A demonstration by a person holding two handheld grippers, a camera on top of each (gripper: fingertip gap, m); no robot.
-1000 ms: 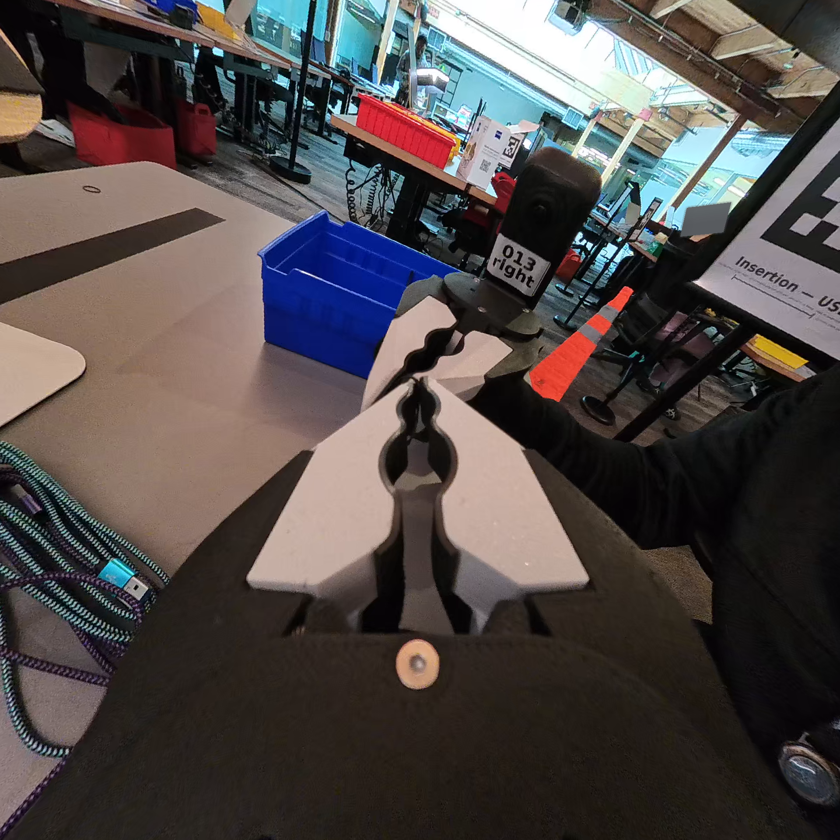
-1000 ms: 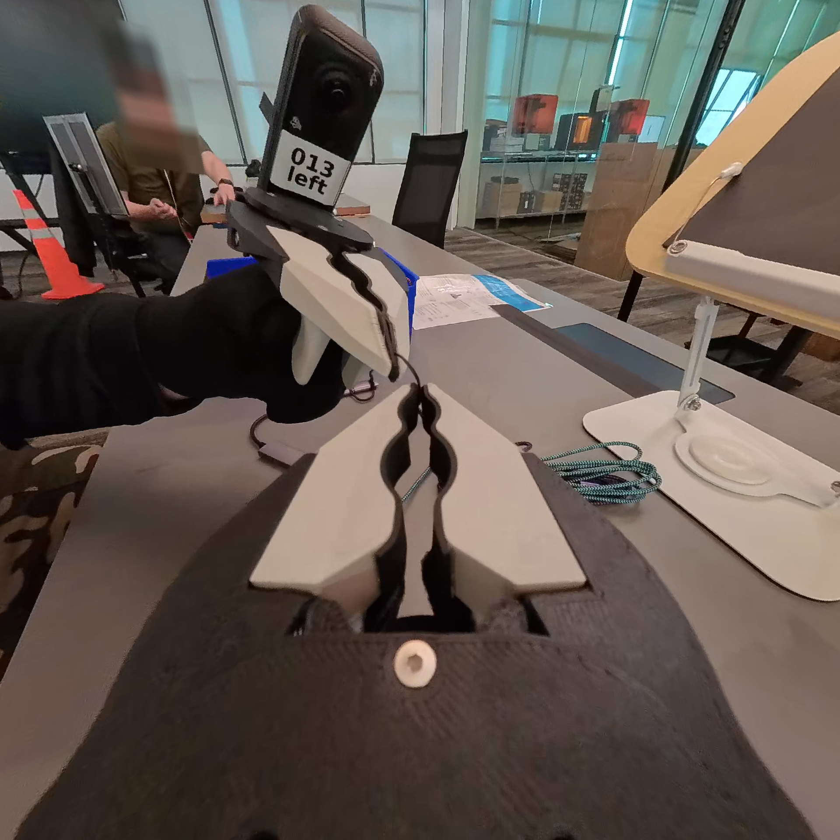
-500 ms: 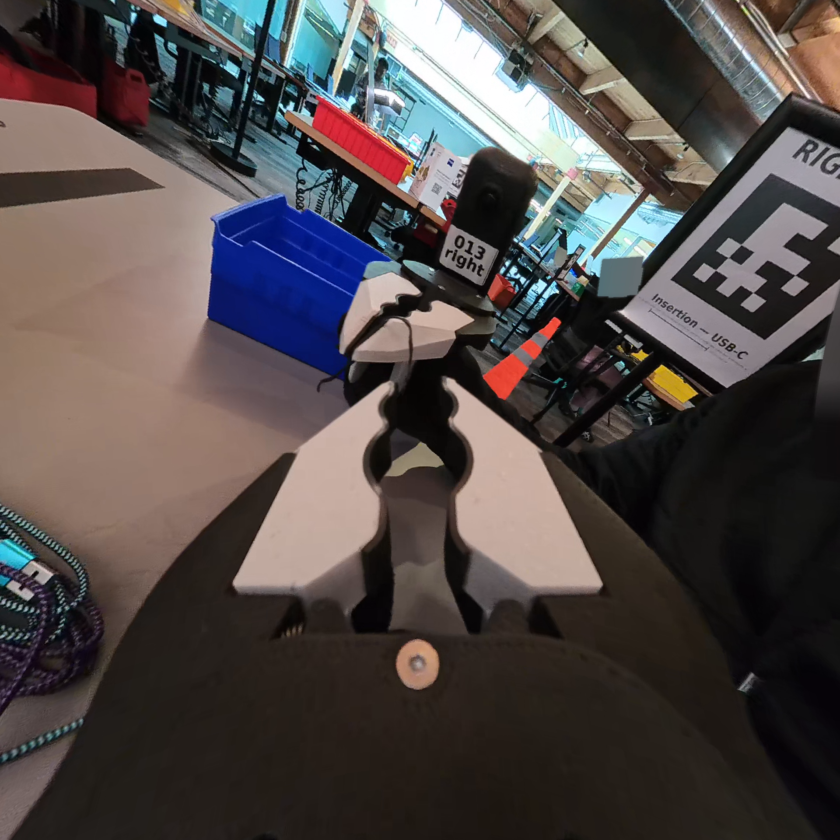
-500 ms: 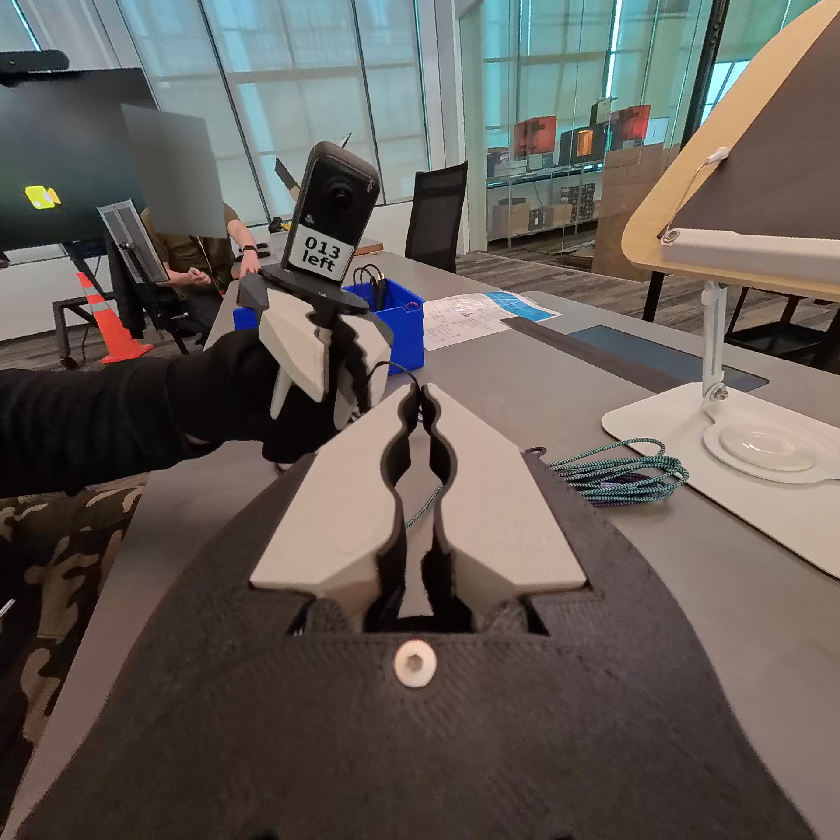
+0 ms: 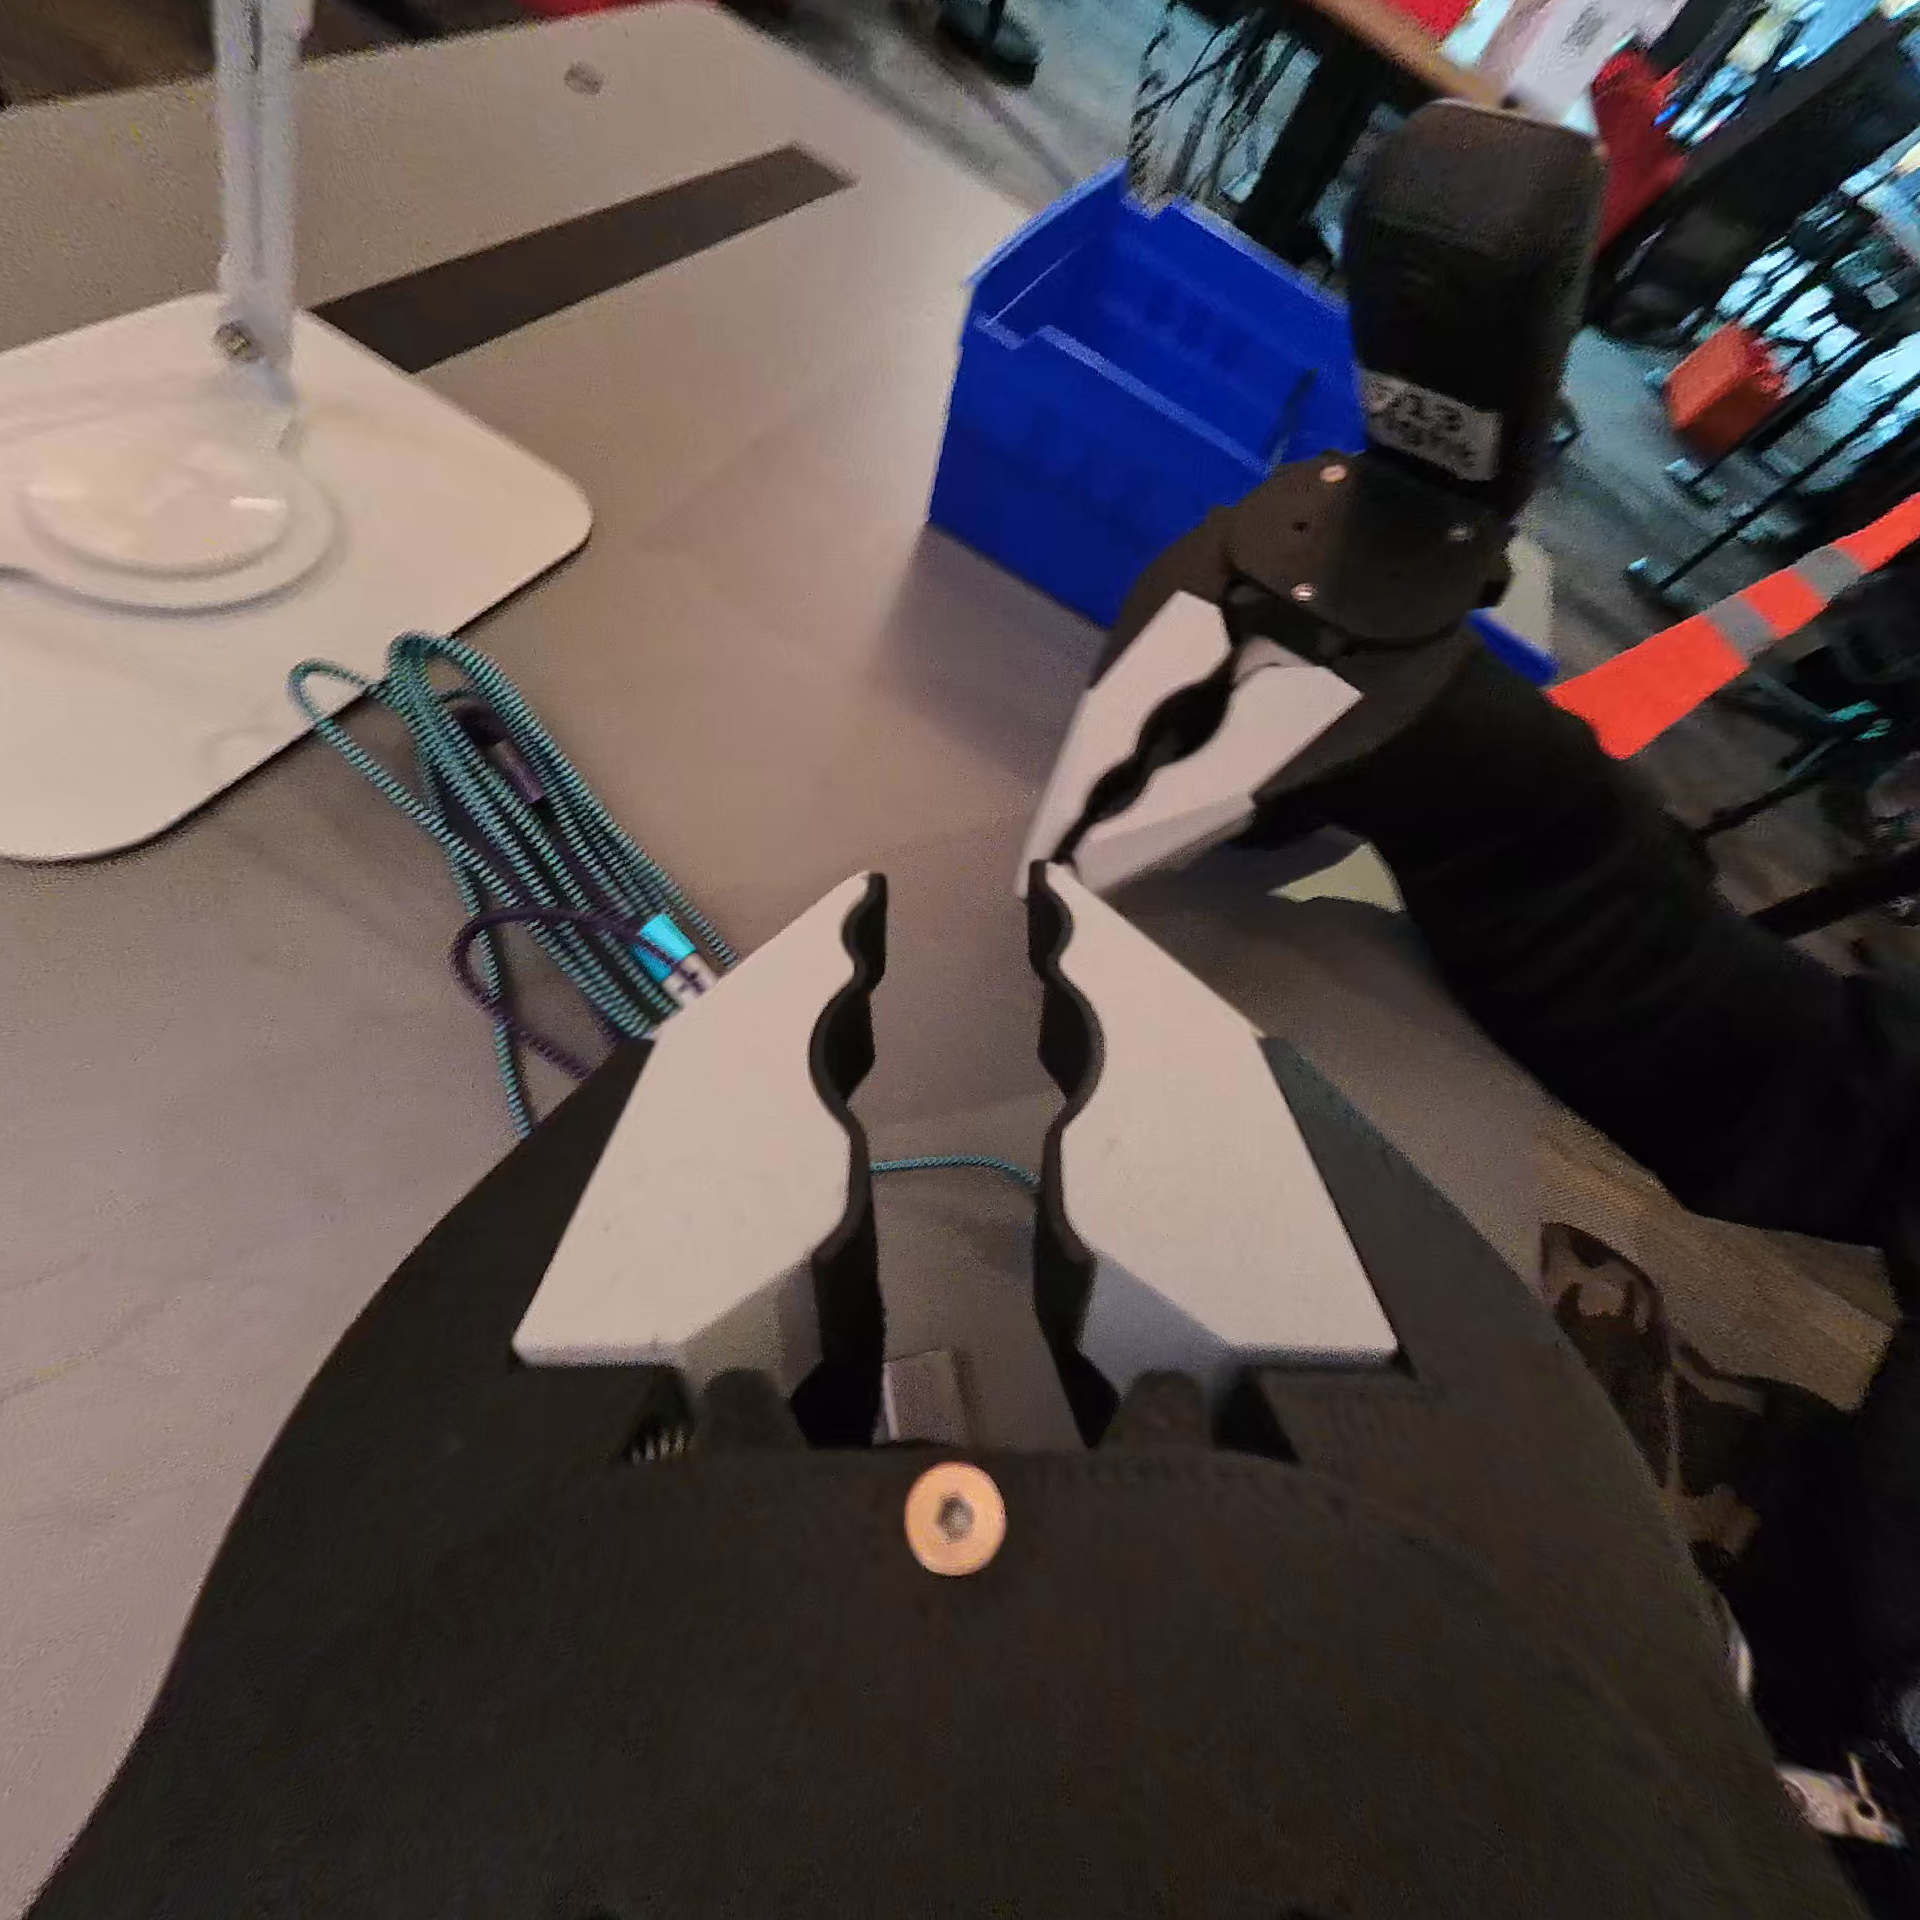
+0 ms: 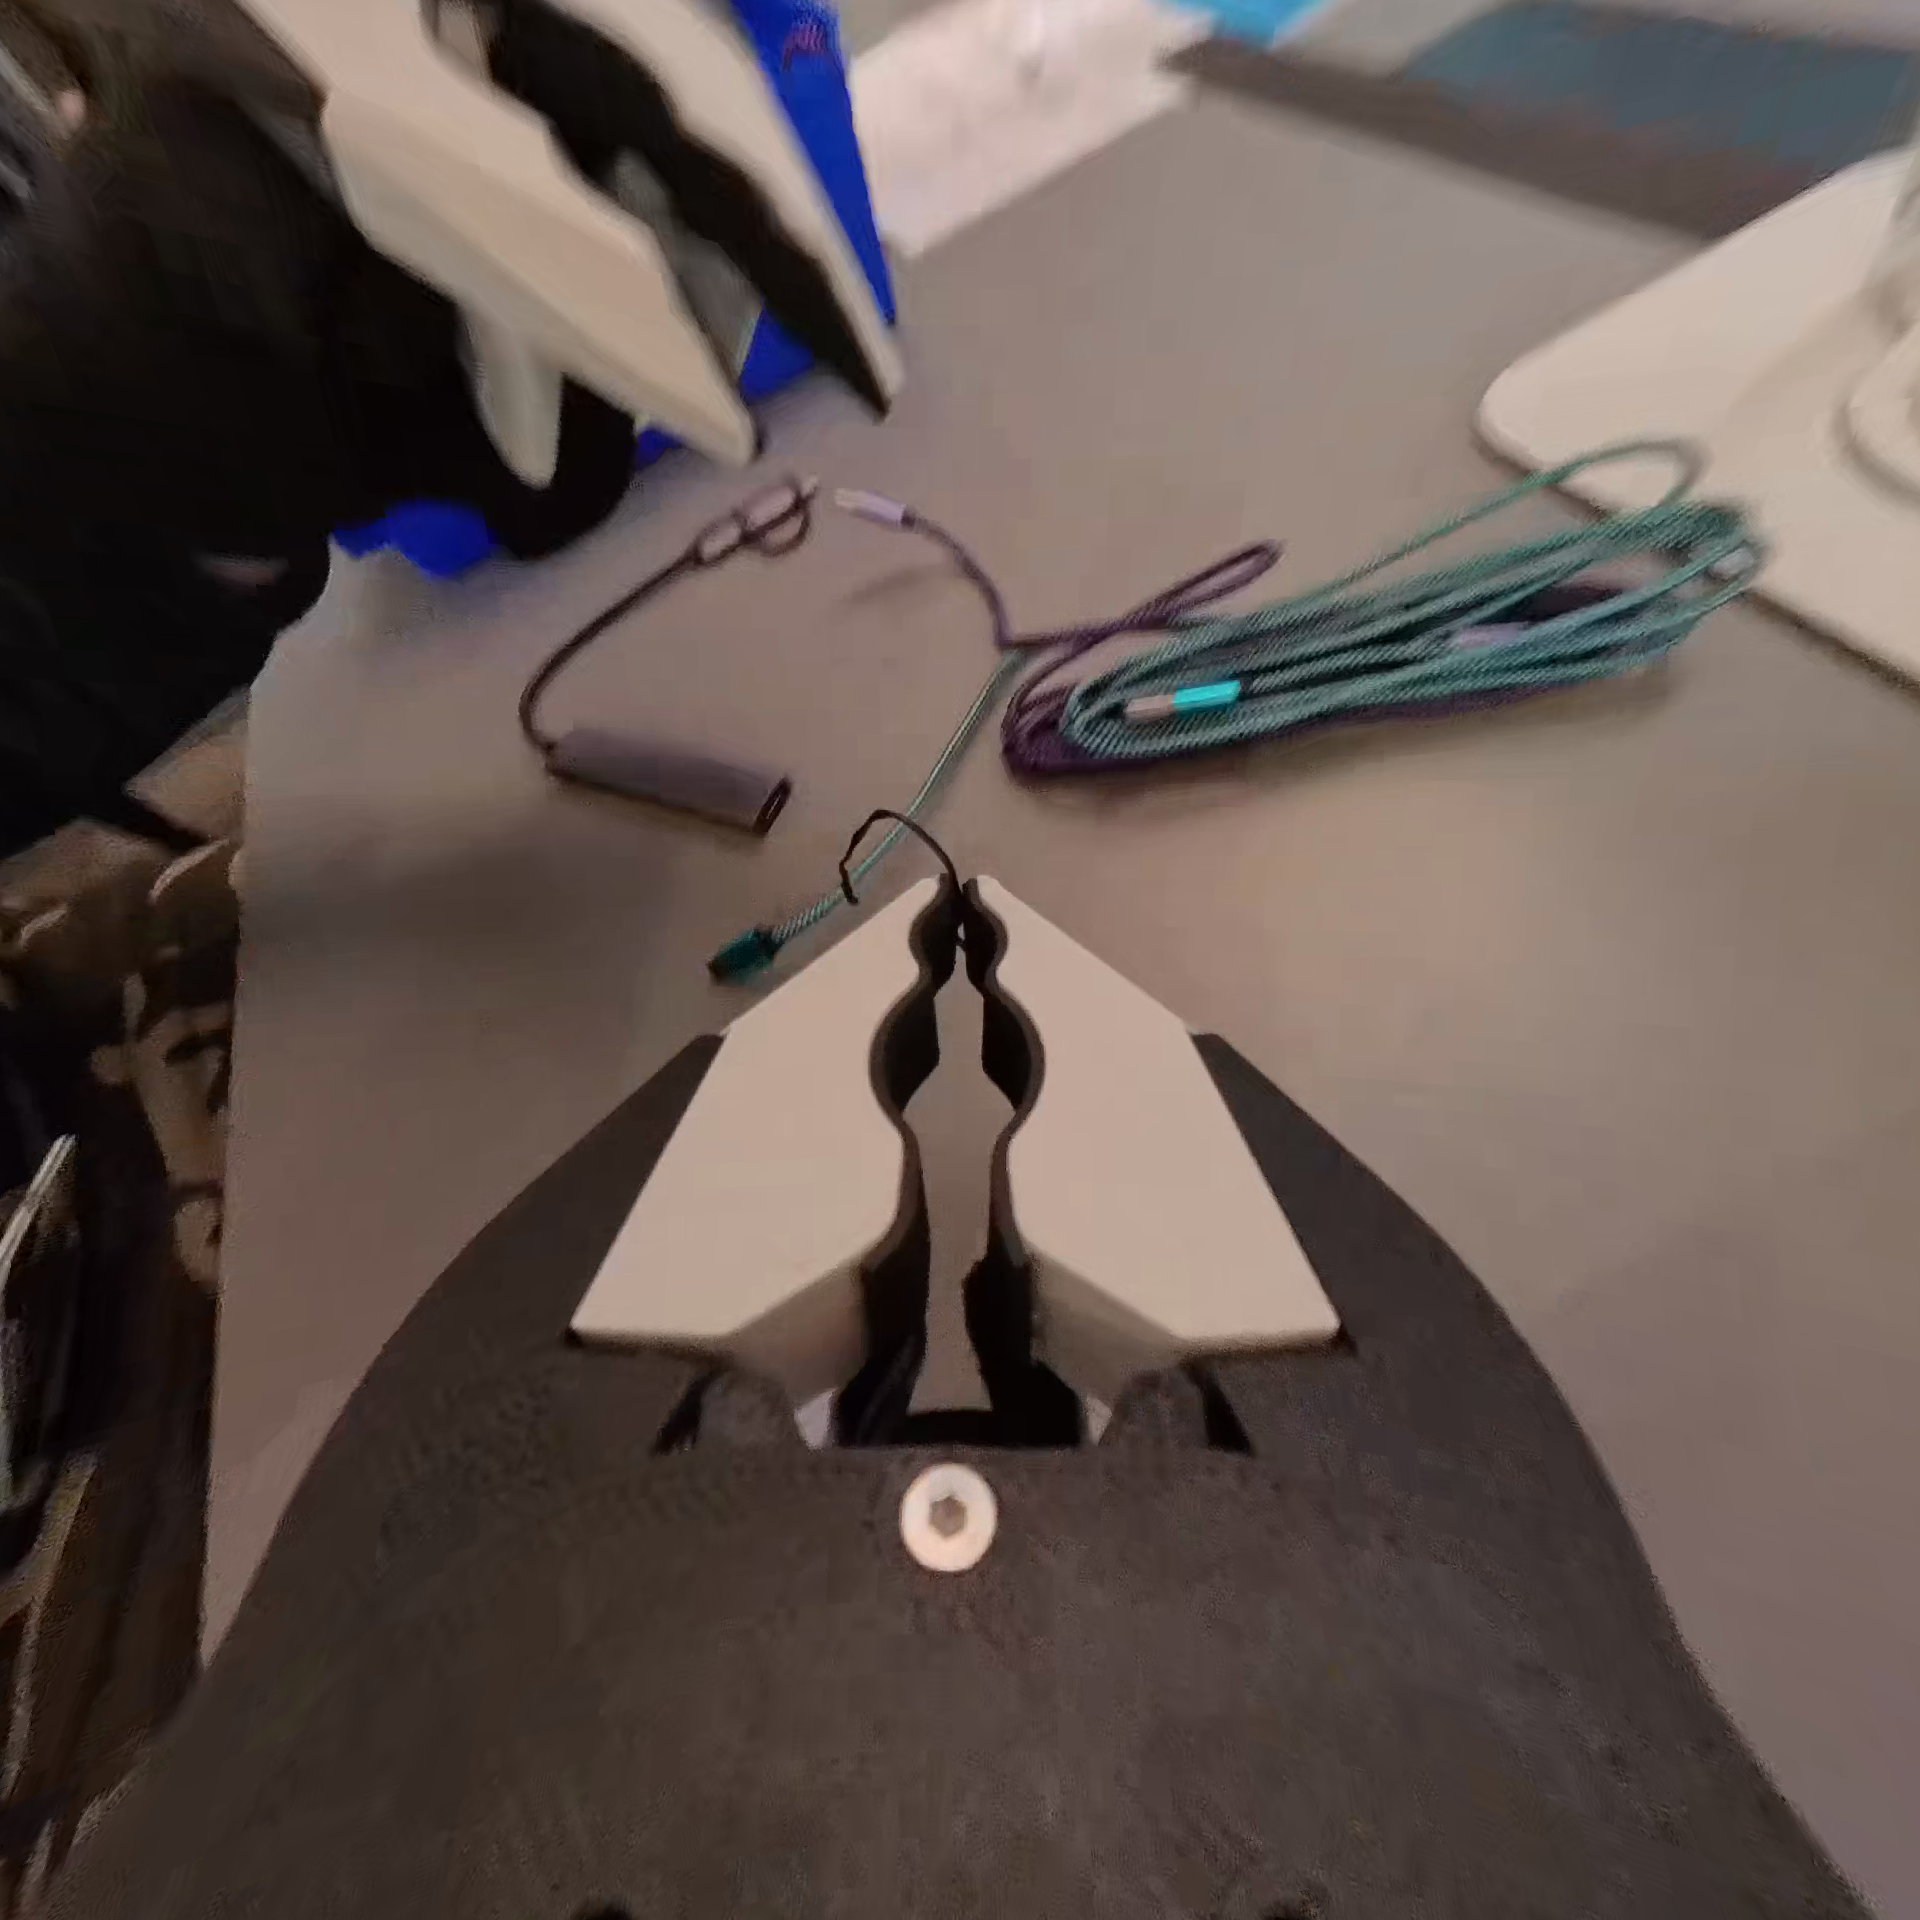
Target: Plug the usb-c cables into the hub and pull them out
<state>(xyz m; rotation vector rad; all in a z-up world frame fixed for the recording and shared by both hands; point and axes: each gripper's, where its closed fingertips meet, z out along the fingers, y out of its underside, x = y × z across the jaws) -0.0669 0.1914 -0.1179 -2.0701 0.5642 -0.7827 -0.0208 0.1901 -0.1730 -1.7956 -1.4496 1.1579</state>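
Note:
In the right wrist view a slim grey hub (image 6: 675, 774) lies on the grey table (image 6: 1299, 1039), its thin black lead curling away to the far side. A teal braided cable's plug (image 6: 748, 951) lies just left of my right gripper (image 6: 956, 883). That gripper is shut, and a thin black wire loop (image 6: 899, 826) runs from its tips to the teal cable. A purple cable's plug (image 6: 873, 509) lies farther off. My left gripper (image 5: 956, 883) is open and empty above the table. It also shows at the top left of the right wrist view (image 6: 810, 416).
A coiled bundle of teal and purple cable (image 6: 1351, 644) lies right of the hub, and it also shows in the left wrist view (image 5: 520, 810). A white stand base (image 5: 208, 571) sits beyond it. A blue bin (image 5: 1122, 384) stands at the far edge. A person's dark sleeve (image 5: 1558, 883) is on the right. One gripper's finger ends stand about 8 cm off the other's. Left tips and right tips are each some 15 cm from the slim grey hub (image 6: 675, 774).
Both grippers have tipped down from facing each other towards the table. My left gripper has opened. The hub and cable plugs have come into the right wrist view.

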